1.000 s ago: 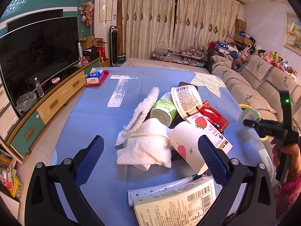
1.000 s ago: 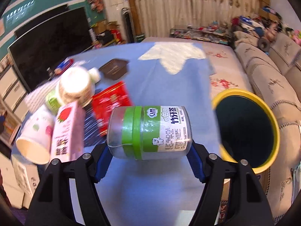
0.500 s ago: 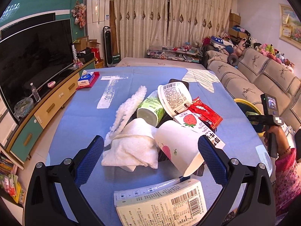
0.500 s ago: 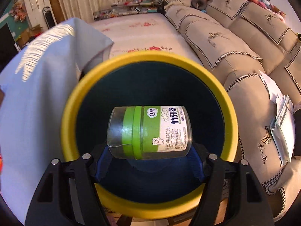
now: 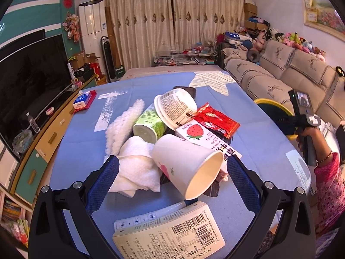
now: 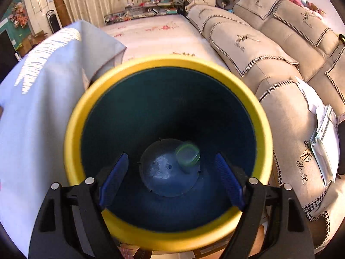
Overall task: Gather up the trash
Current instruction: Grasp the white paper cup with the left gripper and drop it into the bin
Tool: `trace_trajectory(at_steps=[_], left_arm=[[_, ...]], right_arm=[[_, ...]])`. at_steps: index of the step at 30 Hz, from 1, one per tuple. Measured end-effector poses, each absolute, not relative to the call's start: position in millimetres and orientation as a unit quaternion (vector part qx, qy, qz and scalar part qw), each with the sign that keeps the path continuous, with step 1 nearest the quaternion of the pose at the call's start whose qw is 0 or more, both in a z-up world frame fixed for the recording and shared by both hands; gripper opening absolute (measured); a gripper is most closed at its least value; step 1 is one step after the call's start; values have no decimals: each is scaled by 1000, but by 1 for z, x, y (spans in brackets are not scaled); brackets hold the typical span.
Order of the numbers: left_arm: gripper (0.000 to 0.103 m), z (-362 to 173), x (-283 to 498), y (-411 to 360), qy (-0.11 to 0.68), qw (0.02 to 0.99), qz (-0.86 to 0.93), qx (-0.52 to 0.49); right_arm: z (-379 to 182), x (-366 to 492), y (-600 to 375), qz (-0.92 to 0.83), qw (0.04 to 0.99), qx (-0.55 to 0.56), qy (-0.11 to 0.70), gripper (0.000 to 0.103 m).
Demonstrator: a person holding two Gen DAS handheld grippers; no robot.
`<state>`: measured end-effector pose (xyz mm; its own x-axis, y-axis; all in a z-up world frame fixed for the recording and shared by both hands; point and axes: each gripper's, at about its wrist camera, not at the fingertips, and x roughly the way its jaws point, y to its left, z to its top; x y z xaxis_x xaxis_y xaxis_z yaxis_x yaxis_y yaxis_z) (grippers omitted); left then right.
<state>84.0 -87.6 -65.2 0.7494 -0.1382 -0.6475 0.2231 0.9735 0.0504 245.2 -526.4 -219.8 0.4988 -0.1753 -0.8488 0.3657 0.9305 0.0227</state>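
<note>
Blue cloth is covering the surface [image 5: 75, 142], and the left gripper [image 5: 172, 172] is hovering released around the paper cup [image 5: 185, 161]. Beyond it the right gripper [image 6: 171, 172] is hanging spread over the yellow-rimmed bin [image 6: 71, 133], the green-labelled jar [image 6: 187, 153] lying blurred below. Risk: closing on the cup's open rim may crush it or nudge the towel [image 5: 135, 168].
</note>
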Motion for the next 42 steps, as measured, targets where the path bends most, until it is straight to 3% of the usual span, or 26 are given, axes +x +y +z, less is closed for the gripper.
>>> trace_trajectory(at_steps=[5, 13, 20, 23, 34, 42], left_arm=[[76, -77, 94, -102, 359, 922, -100, 101], [51, -93, 110, -109, 388, 910, -97, 109], [17, -94, 111, -112, 382, 911, -99, 115], [7, -90, 107, -109, 372, 915, -113, 111], [5, -47, 92, -112, 325, 931, -130, 107], [5, -10, 116, -178, 311, 919, -205, 124]], right_arm=[[-194, 219, -511, -136, 879, 107, 444, 82], [-158, 190, -494, -110, 902, 110, 403, 82], [-143, 172, -487, -99, 911, 111, 384, 85], [-139, 167, -484, -92, 913, 115, 380, 85], [-128, 144, -485, -81, 920, 125, 362, 85], [-126, 109, -499, -119, 924, 112, 345, 86]])
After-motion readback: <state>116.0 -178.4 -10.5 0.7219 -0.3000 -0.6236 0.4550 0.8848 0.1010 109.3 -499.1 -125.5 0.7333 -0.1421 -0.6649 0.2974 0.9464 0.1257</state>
